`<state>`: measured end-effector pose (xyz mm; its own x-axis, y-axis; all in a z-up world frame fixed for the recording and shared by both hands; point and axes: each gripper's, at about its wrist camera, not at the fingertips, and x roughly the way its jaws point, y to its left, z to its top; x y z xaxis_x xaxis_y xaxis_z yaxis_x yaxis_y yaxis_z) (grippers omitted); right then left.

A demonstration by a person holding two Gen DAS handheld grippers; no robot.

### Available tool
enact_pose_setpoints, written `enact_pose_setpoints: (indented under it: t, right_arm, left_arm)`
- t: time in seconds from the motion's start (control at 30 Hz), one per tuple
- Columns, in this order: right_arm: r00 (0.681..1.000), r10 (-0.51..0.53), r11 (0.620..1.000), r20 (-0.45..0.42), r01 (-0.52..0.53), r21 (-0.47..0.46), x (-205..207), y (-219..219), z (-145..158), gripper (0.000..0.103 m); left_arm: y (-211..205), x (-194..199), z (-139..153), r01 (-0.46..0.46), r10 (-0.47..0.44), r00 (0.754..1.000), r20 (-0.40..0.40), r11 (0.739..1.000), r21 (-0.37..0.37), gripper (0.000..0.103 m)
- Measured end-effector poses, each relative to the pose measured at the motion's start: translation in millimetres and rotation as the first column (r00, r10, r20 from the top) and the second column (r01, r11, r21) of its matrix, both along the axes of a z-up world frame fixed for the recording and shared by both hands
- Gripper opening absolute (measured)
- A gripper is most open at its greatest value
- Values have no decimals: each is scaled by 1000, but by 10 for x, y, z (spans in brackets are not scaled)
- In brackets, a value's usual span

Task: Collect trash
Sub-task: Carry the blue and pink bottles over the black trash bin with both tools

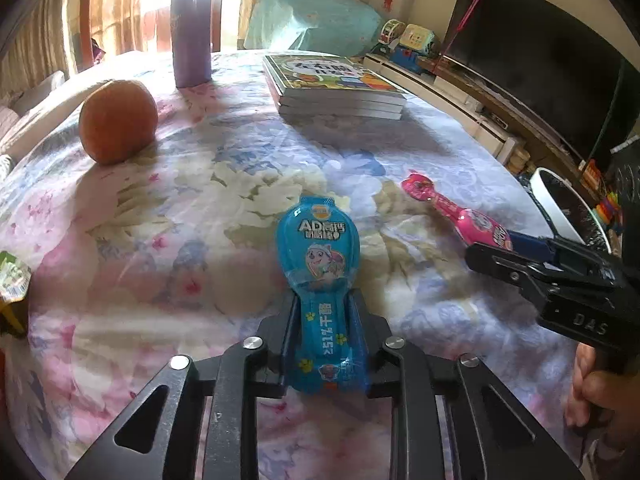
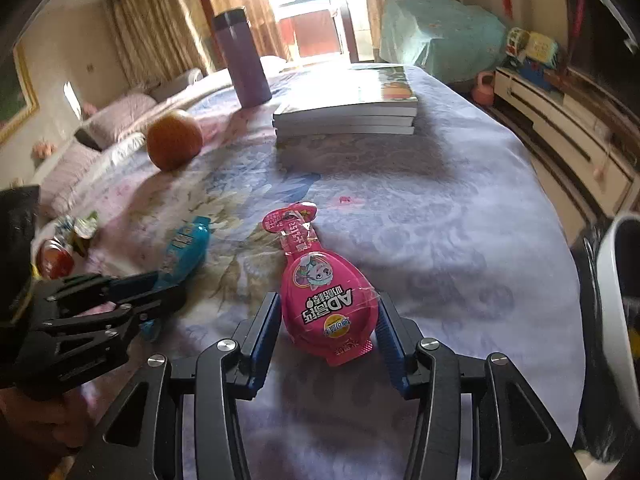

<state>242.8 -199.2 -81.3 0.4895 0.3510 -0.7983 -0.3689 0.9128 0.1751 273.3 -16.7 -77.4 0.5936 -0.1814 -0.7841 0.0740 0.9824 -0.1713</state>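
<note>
Surface: a bed covered by a pale floral quilt (image 1: 192, 208) in pink, blue and cream carries all the things

Left tool (image 1: 322, 312): black two-finger tool, its jaws drawn narrow and pinching the stem end of a blue plastic spoon-shaped snack wrapper (image 1: 318, 248); the wrapper's round printed head points away from the camera and lies on the quilt

Right tool (image 2: 326, 320): black tool with blue pads, set astride the round head of a pink plastic spoon-shaped snack wrapper (image 2: 320, 284); the right pad touches the wrapper's edge, the left pad stands just beside it, so a firm pinch cannot be told

Pink wrapper, position: flat on the quilt, narrow stem pointing away from the right tool, to the right of the blue wrapper and apart from it

Other trash: a small crumpled green and white wrapper (image 2: 82, 228) and a red round piece (image 2: 54, 262) lie near the left edge of the bed in the right wrist view

Bystanding things: an orange round fruit (image 1: 118, 120), an upright purple cylindrical flask (image 1: 191, 32) and a stack of thin paperback books (image 1: 336, 88) sit at the far part of the bed

Bin: a white-rimmed round container with a dark liner (image 1: 560, 204) stands beside the bed at the right

Holder: a person's hand (image 1: 592, 392) grips the right tool's handle
</note>
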Motion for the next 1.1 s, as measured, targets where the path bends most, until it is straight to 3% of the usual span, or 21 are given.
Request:
enact_pose_setpoints:
  t: [0.4,0.7,1.1]
  right_arm:
    - [993,-119,987,29,115,114,-467,-522,247,48]
    - [976,-215,967,43,206,149,-674,-917,355,48]
    - [955,-291,943,52,277,184,-900,-1302,391,48]
  left_arm:
    - [-389,-199,166,115,-114,993,30,992,-52,21]
    - [-828,-294,271,209,-208,977,44,977,-32,21]
    - [-1216,-383,357,263,-263,964,50,965,3,21]
